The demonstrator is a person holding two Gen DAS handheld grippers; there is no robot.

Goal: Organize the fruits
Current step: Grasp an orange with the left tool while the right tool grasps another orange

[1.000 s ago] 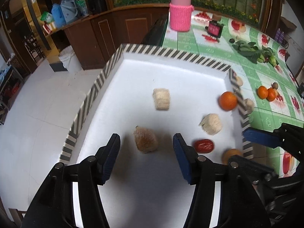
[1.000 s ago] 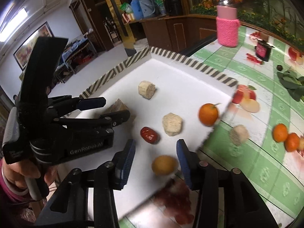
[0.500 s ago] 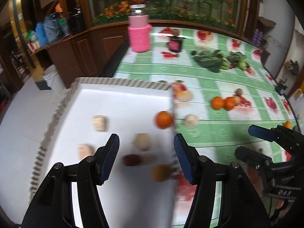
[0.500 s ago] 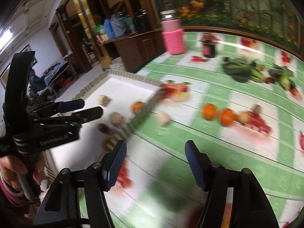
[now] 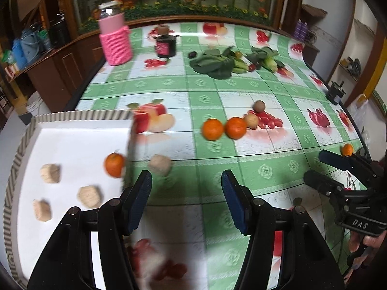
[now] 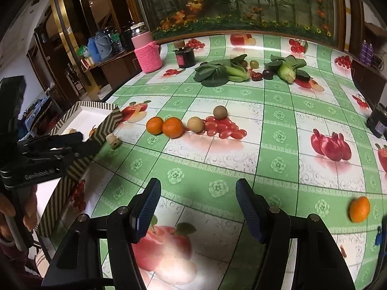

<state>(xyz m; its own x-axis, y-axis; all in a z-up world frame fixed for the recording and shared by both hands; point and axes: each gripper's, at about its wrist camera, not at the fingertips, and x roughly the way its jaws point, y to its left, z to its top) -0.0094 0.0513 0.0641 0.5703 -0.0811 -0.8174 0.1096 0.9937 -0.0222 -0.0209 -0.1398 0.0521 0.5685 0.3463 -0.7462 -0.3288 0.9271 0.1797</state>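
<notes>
A white tray with a striped rim [image 5: 79, 116] [image 6: 113, 120] lies at the table's left. It holds an orange [image 5: 114, 164] and three beige chunks [image 5: 89, 196]. One beige chunk [image 5: 160, 164] [image 6: 113, 141] lies just outside the tray. Two oranges [image 5: 223, 128] [image 6: 167, 126] and two brown round fruits [image 5: 259, 106] [image 6: 220, 112] lie mid-table. A lone orange [image 6: 360, 209] [image 5: 347, 149] lies at the right. My left gripper [image 5: 186, 200] is open and empty above the tray's right rim. My right gripper [image 6: 197, 210] is open and empty over bare tablecloth.
A pink knit-covered jar [image 5: 115, 40] [image 6: 147, 48] and a dark jar [image 5: 166, 43] stand at the back. Leafy greens [image 5: 217, 62] [image 6: 217, 72] and corn [image 6: 286, 71] lie behind the fruits. A black device [image 6: 377, 123] sits at the right edge.
Both grippers have swung right, away from the tray and toward the middle of the table. Both stay open and empty.
</notes>
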